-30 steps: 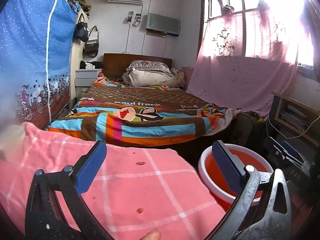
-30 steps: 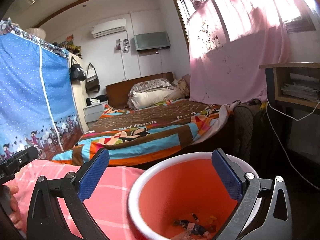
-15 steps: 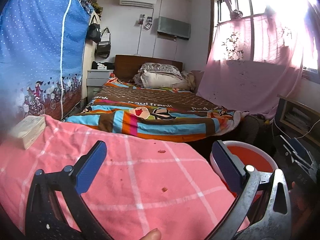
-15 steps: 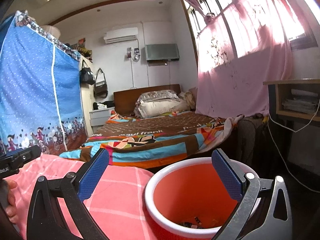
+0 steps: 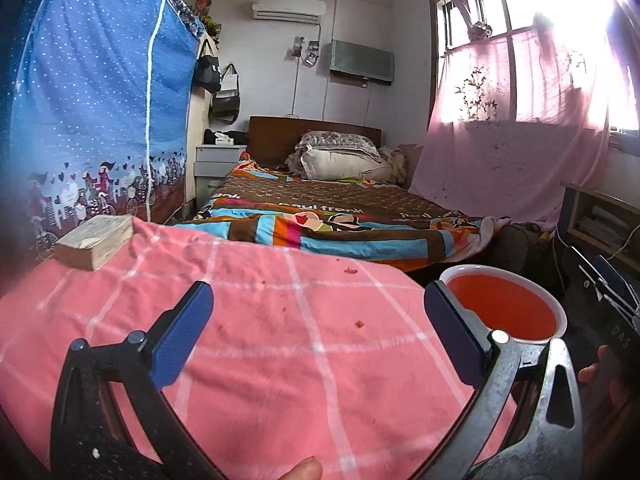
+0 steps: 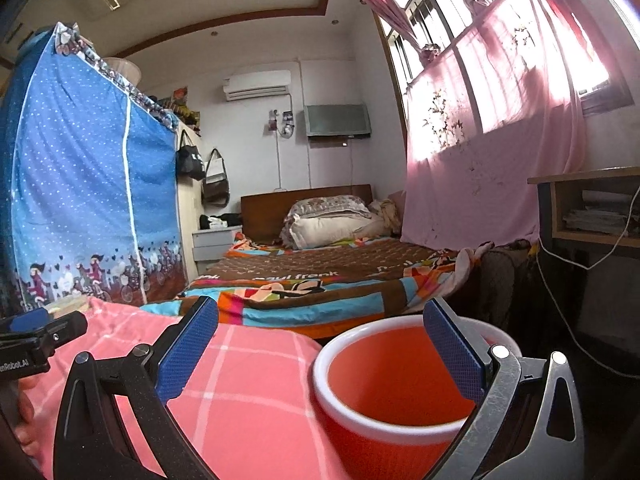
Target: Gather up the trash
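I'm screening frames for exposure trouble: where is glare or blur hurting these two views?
Left wrist view: the window is blown out white at upper right, and the blue curtain smears soft toward the left edge. Right wrist view: sun glares through the pink curtain, while the red bin stays evenly lit and sharp.

Black skeletal frames on left gripper (image 5: 318,336) and right gripper (image 6: 320,346), with triangular cut-outs behind the jaws. Blue textured pads (image 5: 180,340) inside. Silver rivets at pivots. Bare fingertip (image 5: 302,470) beneath the jaws.
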`<state>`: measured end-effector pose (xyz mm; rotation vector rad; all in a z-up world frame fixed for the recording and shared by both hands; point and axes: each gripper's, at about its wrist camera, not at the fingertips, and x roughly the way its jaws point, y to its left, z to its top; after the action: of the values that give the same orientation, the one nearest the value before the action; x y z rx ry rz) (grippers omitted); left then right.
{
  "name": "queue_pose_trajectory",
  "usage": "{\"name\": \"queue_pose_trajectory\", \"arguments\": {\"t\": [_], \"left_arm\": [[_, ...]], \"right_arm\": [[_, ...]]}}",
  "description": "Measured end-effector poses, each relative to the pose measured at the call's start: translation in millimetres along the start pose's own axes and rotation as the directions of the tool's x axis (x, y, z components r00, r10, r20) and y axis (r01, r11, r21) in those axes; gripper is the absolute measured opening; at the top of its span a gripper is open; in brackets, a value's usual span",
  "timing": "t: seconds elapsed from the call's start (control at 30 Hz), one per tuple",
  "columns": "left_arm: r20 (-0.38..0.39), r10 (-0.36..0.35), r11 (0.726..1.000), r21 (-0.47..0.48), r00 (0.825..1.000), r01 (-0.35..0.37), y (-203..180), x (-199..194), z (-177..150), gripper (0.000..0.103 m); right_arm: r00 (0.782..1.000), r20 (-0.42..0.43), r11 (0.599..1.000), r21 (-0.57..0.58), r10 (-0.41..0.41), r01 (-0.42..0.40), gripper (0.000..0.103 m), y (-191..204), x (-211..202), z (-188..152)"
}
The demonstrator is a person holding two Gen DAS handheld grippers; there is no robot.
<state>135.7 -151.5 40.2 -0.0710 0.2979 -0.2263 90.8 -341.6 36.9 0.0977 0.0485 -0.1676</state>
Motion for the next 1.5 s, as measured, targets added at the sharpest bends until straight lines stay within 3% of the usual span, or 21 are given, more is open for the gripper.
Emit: {"name": "queue_pose_trajectory", "arguments": {"t": [0.93, 1.27, 1.5], "left_arm": [[0.039, 0.12, 0.992, -0.044, 0.992, -0.119, 76.5, -83.9, -46.8, 0.103], [0.056, 0.157, 0.988, -0.008, 0.986, -0.156, 96.5, -103.8, -64.1, 0.103], [0.058, 0.153, 0.988, -0.034, 0.987, -0.151, 110.7, -110.5, -72.6, 0.103]], "right_arm": [[0.995, 0.052, 0.995, -0.047, 0.088, -0.086, 0.103, 58.7, -82.5, -31.9], [0.995, -0.021, 0.995, -0.018, 0.096, -0.096, 0.103, 70.2, -92.8, -44.9], [0.995, -0.039, 0.995, -0.04, 0.088, -0.09, 0.103, 77.0, -100.0, -53.7]]}}
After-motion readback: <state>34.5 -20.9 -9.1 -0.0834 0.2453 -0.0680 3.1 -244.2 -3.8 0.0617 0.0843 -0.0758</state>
